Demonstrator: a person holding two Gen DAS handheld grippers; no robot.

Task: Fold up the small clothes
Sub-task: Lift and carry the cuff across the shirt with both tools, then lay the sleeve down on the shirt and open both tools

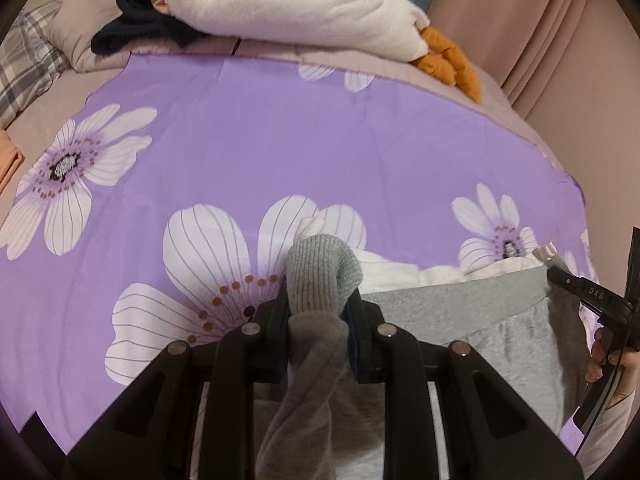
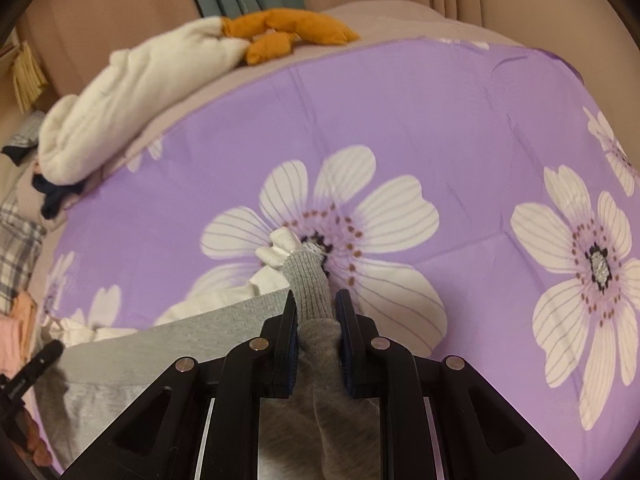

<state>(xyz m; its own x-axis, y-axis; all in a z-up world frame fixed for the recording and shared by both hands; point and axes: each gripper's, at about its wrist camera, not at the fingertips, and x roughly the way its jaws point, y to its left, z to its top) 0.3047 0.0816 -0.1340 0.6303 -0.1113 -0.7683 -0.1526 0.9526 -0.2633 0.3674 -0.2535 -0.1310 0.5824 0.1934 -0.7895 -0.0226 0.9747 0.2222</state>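
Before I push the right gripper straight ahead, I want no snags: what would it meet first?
The right gripper, shut on the grey garment's cuff, would likely meet the purple floral sheet first; depth is unclear.

Grey garment [image 1: 460, 320]: lower part runs under the left tongs [image 1: 320, 304] and off the bottom edge; overall shape not determinable. Right tongs [image 1: 592, 296] cut by the frame edge in the left view. Dark clothing [image 1: 132, 24] partly buried under the white plush [image 1: 288, 4]; type unclear.
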